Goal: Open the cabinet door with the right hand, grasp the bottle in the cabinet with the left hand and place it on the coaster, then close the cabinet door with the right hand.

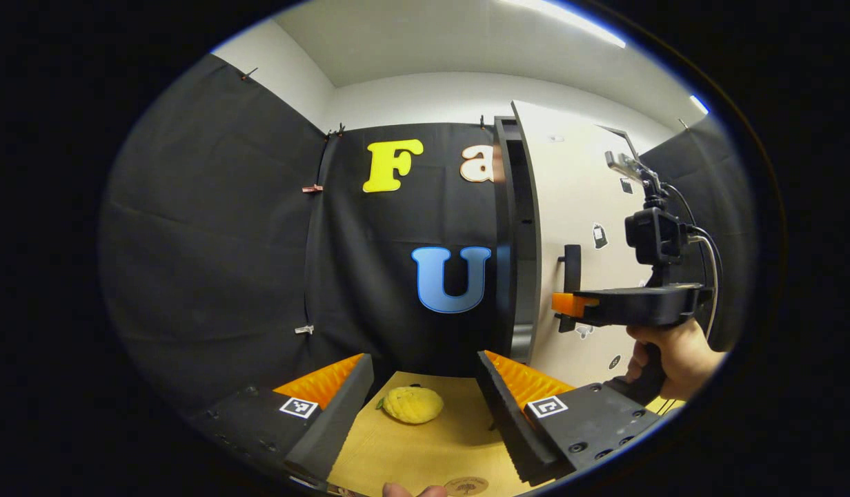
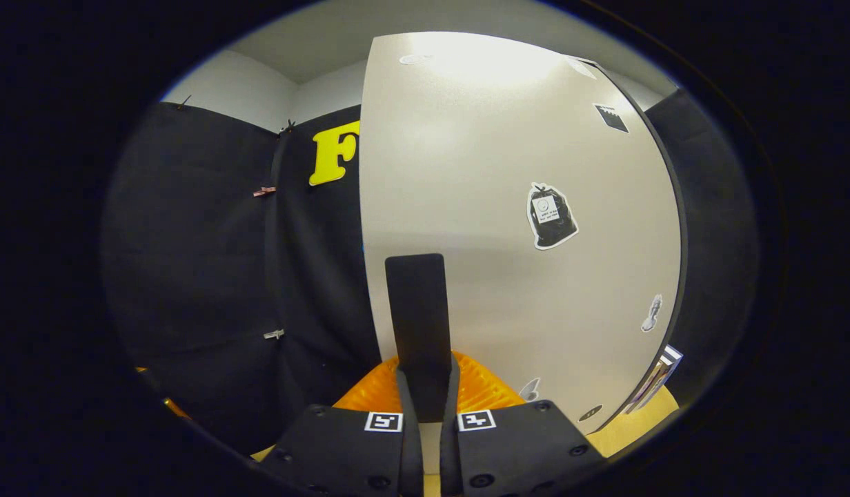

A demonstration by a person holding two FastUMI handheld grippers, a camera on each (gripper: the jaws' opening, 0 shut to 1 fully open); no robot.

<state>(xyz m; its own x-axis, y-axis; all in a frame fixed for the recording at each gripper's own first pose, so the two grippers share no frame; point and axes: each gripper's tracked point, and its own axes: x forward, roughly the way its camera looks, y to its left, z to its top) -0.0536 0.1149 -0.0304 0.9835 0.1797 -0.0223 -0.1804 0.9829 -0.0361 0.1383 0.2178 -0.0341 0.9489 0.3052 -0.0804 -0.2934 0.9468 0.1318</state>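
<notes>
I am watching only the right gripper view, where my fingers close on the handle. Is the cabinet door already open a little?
Observer: Yes. The left gripper view shows the door ajar, with a dark gap beside the cabinet frame.
Operator: How is the left gripper?
Observer: The left gripper is open, low over the table.
Operator: Is something on the table?
Observer: A yellow fruit lies there, and the coaster nearer the camera.

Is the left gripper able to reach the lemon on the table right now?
Probably yes. The left gripper is open, and the lemon lies on the table just ahead between its fingers, with nothing in between.
</notes>
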